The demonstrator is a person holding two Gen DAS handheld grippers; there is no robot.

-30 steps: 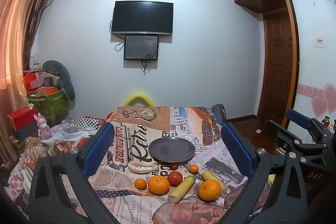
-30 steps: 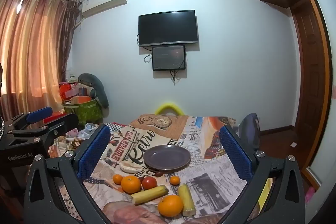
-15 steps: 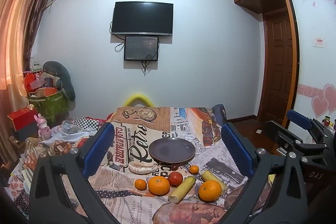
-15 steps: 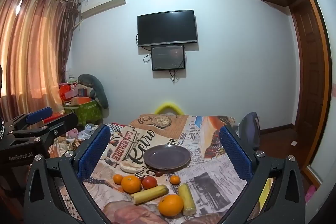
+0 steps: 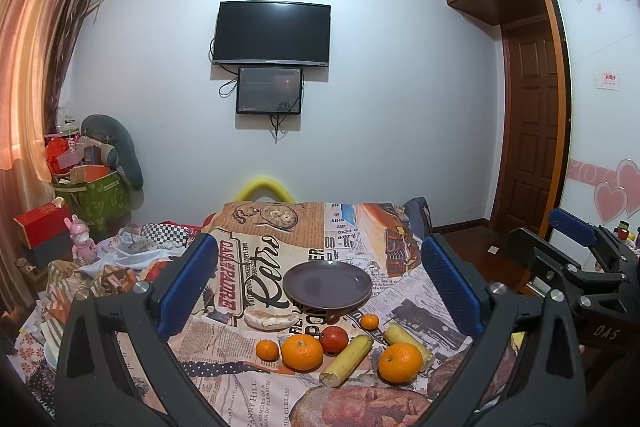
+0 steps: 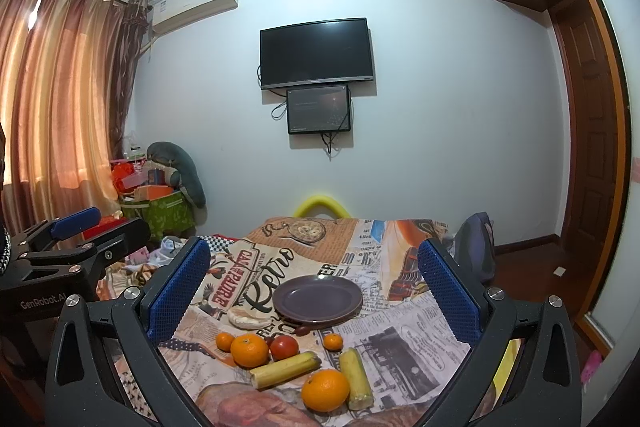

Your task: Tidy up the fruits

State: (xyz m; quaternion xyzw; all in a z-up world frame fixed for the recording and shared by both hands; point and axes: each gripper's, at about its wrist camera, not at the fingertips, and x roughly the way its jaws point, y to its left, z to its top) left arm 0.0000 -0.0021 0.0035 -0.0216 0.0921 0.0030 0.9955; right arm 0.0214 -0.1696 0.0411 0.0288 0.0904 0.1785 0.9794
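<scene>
An empty dark purple plate [image 5: 327,285] [image 6: 318,297] sits mid-table on a newspaper-print cloth. In front of it lie two large oranges [image 5: 301,351] [image 5: 400,362], two small tangerines [image 5: 267,349] [image 5: 369,321], a red tomato [image 5: 333,339], two pale yellow sticks [image 5: 347,354] [image 5: 407,338] and a whitish bun-like piece [image 5: 267,319]. My left gripper [image 5: 320,287] is open and empty, above the near table edge. My right gripper [image 6: 314,291] is open and empty beside it. In the right wrist view the near orange [image 6: 325,389] lies between the sticks [image 6: 285,369] [image 6: 356,378].
The table [image 5: 360,219] ends at a white wall with a TV [image 5: 272,33]. A cluttered pile with a green box [image 5: 96,199] and a pink toy [image 5: 82,239] lies left. A dark chair back [image 5: 418,219] stands at the far right corner. A door [image 5: 532,127] is right.
</scene>
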